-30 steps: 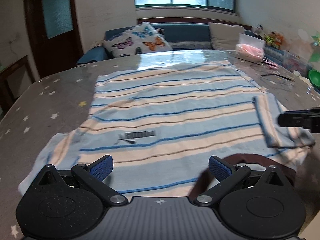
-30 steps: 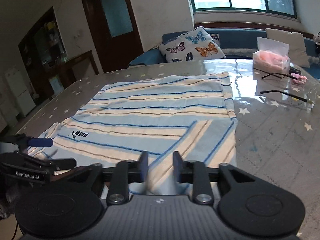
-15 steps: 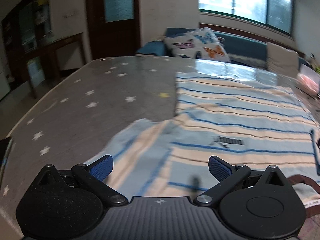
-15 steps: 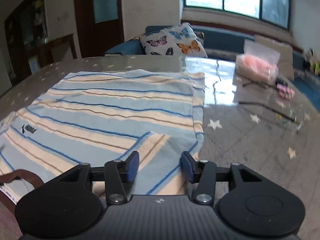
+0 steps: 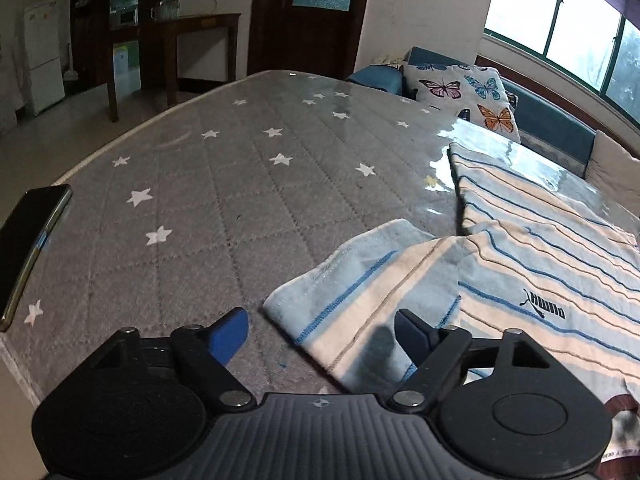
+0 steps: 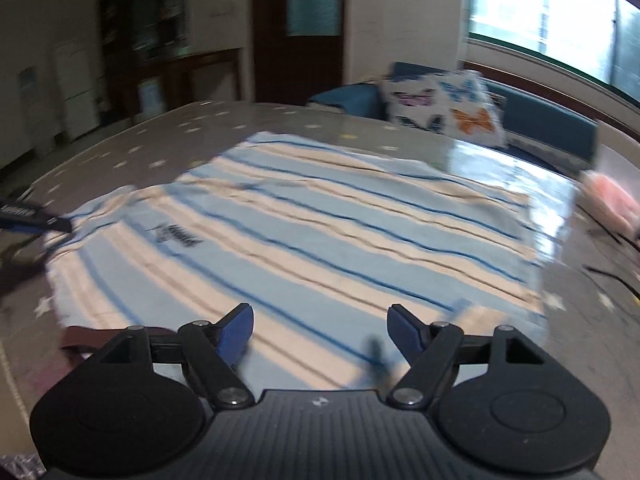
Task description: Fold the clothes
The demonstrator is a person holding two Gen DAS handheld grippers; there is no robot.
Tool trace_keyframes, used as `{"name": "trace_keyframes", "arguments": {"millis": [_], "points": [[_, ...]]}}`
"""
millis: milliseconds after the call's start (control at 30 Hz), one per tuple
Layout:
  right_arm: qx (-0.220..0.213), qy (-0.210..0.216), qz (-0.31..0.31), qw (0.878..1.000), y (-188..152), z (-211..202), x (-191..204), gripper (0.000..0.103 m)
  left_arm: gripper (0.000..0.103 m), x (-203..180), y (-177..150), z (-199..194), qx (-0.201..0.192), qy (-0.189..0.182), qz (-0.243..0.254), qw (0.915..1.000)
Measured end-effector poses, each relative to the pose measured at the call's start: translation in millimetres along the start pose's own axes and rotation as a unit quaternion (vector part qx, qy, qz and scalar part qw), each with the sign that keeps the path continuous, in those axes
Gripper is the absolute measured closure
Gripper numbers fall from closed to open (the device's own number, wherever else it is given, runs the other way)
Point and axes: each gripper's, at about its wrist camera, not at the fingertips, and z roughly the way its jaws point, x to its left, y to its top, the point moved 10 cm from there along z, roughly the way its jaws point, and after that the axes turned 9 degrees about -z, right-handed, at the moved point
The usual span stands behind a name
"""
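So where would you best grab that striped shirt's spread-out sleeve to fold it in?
Probably by the sleeve at its hemmed cuff end, coming from the bare tabletop side. It lies flat, sticking out from the striped shirt, so its free edge is easiest to pinch. The open left gripper, jaws just narrowing, has that cuff corner between its fingers.

- Grey quilted star-print table cover [image 5: 224, 184] spreads ahead of the left gripper's camera.
- Dark wooden door with frosted pane [image 5: 316, 12] beyond the table's far edge.
- White refrigerator [image 5: 42, 54] far left.
- Blue sofa [image 5: 548, 124] with butterfly-print cushion [image 5: 464, 96] ahead-right, beneath bright green-framed window [image 5: 568, 36].
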Motion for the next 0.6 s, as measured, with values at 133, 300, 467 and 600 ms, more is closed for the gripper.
{"name": "trace_keyframes", "arguments": {"millis": [133, 300, 467, 600], "points": [[0.001, 0.041, -0.045, 0.998, 17, 13, 45, 0.018, 0.027, 2, 1, -1, -0.002, -0.009, -0.003, 1.0000], [-0.005, 0.087, -0.107, 0.990, 35, 30, 103, 0.017, 0.030, 5, 2, -2, -0.005, -0.017, -0.004, 0.9998], [0.005, 0.115, -0.148, 0.982, 35, 48, 152, 0.016, 0.036, 9, 4, -2, -0.009, -0.021, -0.002, 0.9997], [-0.007, 0.119, -0.182, 0.976, 39, 43, 176, 0.016, 0.035, 13, 7, -3, -0.008, -0.026, -0.012, 0.9996]]}}
